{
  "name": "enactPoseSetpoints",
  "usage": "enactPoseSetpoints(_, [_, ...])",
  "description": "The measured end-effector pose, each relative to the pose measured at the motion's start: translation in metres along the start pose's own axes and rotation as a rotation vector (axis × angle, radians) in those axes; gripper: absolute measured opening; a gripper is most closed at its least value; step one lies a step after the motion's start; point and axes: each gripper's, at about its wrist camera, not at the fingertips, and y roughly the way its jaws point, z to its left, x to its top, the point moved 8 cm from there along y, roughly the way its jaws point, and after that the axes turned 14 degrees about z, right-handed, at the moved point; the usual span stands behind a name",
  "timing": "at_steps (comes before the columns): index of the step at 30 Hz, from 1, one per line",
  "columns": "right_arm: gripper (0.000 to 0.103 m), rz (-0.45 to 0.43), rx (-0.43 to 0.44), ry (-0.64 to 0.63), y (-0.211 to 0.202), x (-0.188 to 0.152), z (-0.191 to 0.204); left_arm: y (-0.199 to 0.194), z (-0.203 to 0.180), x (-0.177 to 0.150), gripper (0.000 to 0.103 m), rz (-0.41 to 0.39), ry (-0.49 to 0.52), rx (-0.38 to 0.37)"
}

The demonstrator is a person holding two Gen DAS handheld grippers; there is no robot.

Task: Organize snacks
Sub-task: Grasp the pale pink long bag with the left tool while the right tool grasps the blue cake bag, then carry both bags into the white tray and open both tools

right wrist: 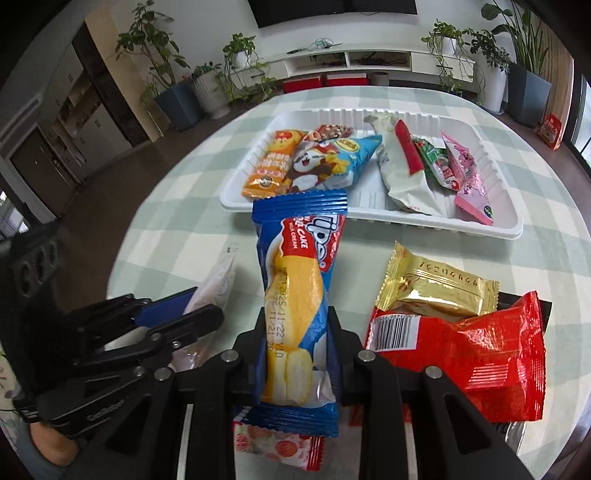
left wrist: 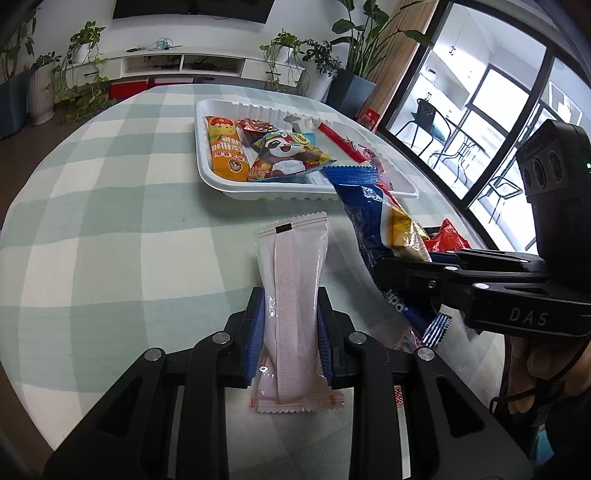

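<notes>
Jaws: left gripper (left wrist: pixel 290 338) clamps pale packet (left wrist: pixel 291 295); right gripper (right wrist: pixel 297 341) clamps blue cake packet (right wrist: pixel 299 295), tray (right wrist: pixel 491 229) near.

Left gripper (left wrist: pixel 290 343) jaws clamped, tilted downward; right gripper (right wrist: pixel 297 345) likewise, alongside it.

I'm working in a home living room. Ahead of me a dark flat screen (right wrist: pixel 332 11) hangs on a white wall above a long, low white media cabinet (right wrist: pixel 369 61) with open cubbies. Potted houseplants (right wrist: pixel 207 85) line the floor on both sides of it, some in white ribbed pots, some in dark blue planters (left wrist: pixel 351 92). My table wears a pale green and white checked cloth (left wrist: pixel 110 221). To my right, black-framed glass doors (left wrist: pixel 480 122) open onto a bright side room with a black chair (left wrist: pixel 424 118). To my left stand dark cabinets with glass fronts (right wrist: pixel 74 110).
</notes>
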Motion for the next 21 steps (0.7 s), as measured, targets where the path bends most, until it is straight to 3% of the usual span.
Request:
enactPoseSetpoints(5, [0.029, -0.015, 0.082, 0.048, -0.011, -0.006, -0.004, -0.002, -0.001, -0.001, 0.024, -0.008, -0.003, -0.012])
enactPoseSetpoints(12, [0.029, -0.039, 0.135, 0.087, -0.024, -0.012, -0.012, -0.004, -0.002, 0.0, 0.024, -0.018, -0.013, -0.04])
enactPoseSetpoints(21, [0.029, -0.114, 0.169, 0.137, -0.06, -0.006, -0.04, -0.018, 0.006, 0.014, 0.024, -0.044, -0.082, -0.129])
